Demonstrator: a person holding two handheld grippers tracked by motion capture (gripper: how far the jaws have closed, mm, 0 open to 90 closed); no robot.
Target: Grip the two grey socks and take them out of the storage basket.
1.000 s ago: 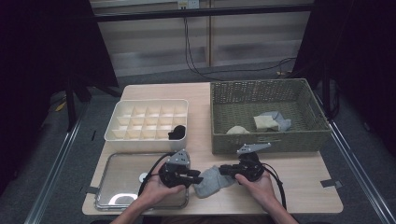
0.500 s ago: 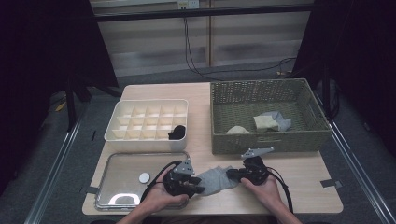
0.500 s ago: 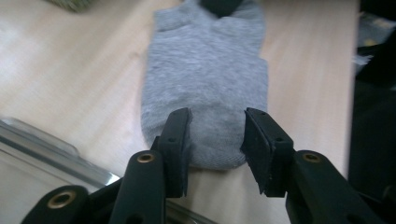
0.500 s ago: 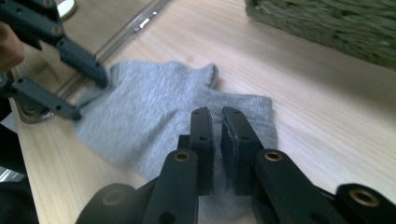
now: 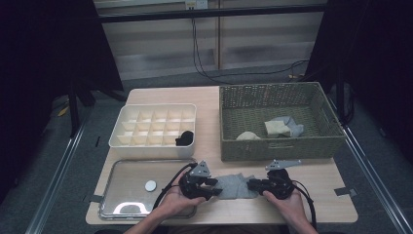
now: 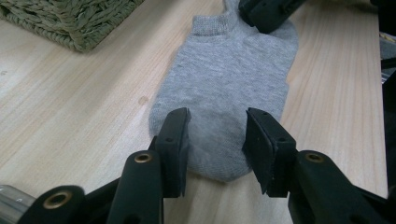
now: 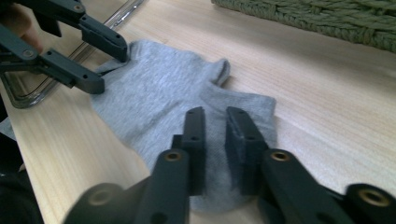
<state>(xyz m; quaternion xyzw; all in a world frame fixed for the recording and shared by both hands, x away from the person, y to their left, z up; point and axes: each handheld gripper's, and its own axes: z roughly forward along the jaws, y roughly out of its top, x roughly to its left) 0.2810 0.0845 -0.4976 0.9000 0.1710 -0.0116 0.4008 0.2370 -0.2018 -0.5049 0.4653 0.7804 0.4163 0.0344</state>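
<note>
grey sock (image 5: 234,185) flat on surface (image 5: 311,195). left gripper (image 6: 217,135) half open astride toe, just widened; right gripper (image 7: 215,128) narrow, just eased, over other end. pinch both ends squarely, fold evenly.

A grey sock (image 6: 233,79) lies flat (cuff end slightly rumpled) on the wooden table's near edge.

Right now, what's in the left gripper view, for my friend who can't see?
A grey sock lies flat on a wooden table, with the left gripper open over its near end. The other gripper touches its far end, and a woven basket sits top left.
</note>
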